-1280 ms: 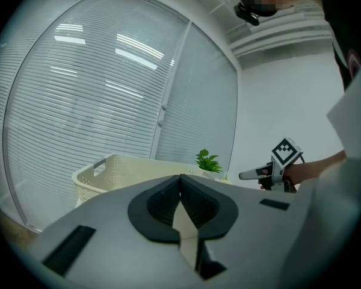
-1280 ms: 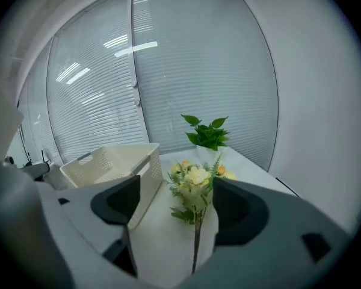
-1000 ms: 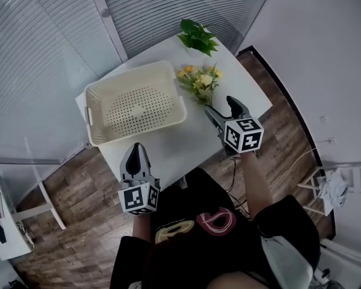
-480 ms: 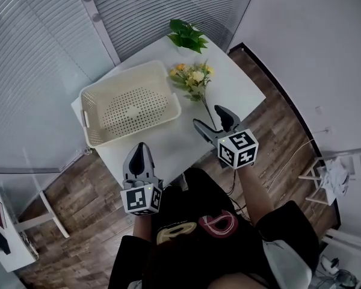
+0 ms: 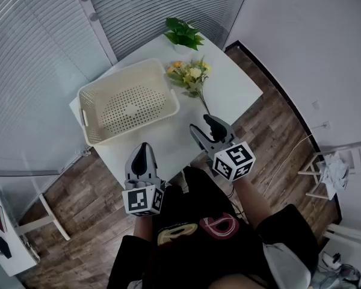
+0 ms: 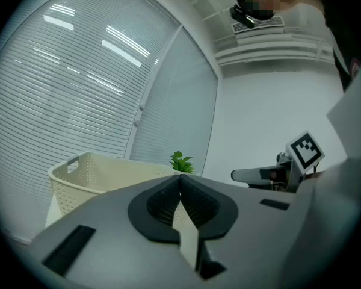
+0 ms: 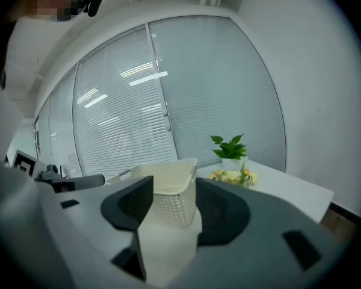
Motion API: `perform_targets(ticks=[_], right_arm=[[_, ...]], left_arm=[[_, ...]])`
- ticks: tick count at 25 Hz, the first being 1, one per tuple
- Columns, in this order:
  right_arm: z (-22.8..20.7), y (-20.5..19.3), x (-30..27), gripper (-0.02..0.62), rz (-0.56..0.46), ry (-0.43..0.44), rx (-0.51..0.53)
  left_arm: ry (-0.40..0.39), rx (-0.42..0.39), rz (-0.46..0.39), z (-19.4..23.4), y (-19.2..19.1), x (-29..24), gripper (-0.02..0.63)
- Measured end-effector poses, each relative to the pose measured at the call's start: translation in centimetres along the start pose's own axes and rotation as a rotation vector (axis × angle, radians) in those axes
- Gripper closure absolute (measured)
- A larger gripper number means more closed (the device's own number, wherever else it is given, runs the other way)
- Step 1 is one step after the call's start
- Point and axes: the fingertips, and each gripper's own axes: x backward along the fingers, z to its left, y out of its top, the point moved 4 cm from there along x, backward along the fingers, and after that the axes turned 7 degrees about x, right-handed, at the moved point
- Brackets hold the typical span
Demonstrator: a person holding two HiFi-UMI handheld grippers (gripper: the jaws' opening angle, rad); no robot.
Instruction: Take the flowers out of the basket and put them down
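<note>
On table (image 5: 231, 86), flowers (image 5: 189, 77) beside basket (image 5: 121, 74); stem (image 5: 201, 103) shows in head view only.

- Head view: bright, even, diffuse light; no hard shadows.
- White rectangular table top (image 5: 228, 86) nr blown out, hardly any texture. Only a faint soft shadow by the cream perforated plastic basket (image 5: 126, 104), on its side twd the table's near edge.
- Wide-angle bend: white slatted blinds (image 5: 36, 53) & wall lines bow twd frame edges.
- Both gripper views: strong fisheye, black vignette in corners, dimmer & cooler than head view.
- Overhead strip lights show as bright glare streaks (image 6: 121, 47) on the blinds.
- Yellow-and-white flower bunch (image 7: 231, 176) small, slightly soft.
</note>
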Motion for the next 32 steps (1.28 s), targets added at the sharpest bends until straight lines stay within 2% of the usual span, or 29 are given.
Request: perform_targets(ticks=[3,8,11,17,26,32], right_arm=[[0.9,-0.1,0.2,0.418,-0.008,-0.001,0.005],[1.9,0.4,0.7,0.552,-0.060,-0.038,0.031],[2.3,0.6,0.9,0.584,-0.080,-0.055,0.049],[2.7,0.9,1.0,0.588,-0.105,-0.108,0.110],[3.1,1.1,1.1,0.588,-0.116,-0.120,0.110],[3.2,0.9,1.3,0.588,-0.112,-0.123,0.147]], left_arm=[[-0.008,-0.002,0.000,0.0,0.1,0.4,0.589],[-0.012,0.005,-0.010,0.1,0.4,1.0,0.589],[-0.014,0.000,-0.014,0.2,0.4,1.3,0.589],[-0.019,-0.009,-0.018,0.2,0.7,1.5,0.589],[-0.031,-0.009,-0.024,-0.1,0.8,1.6,0.589],[-0.033,-0.005,-0.026,-0.1,0.7,1.6,0.589]])
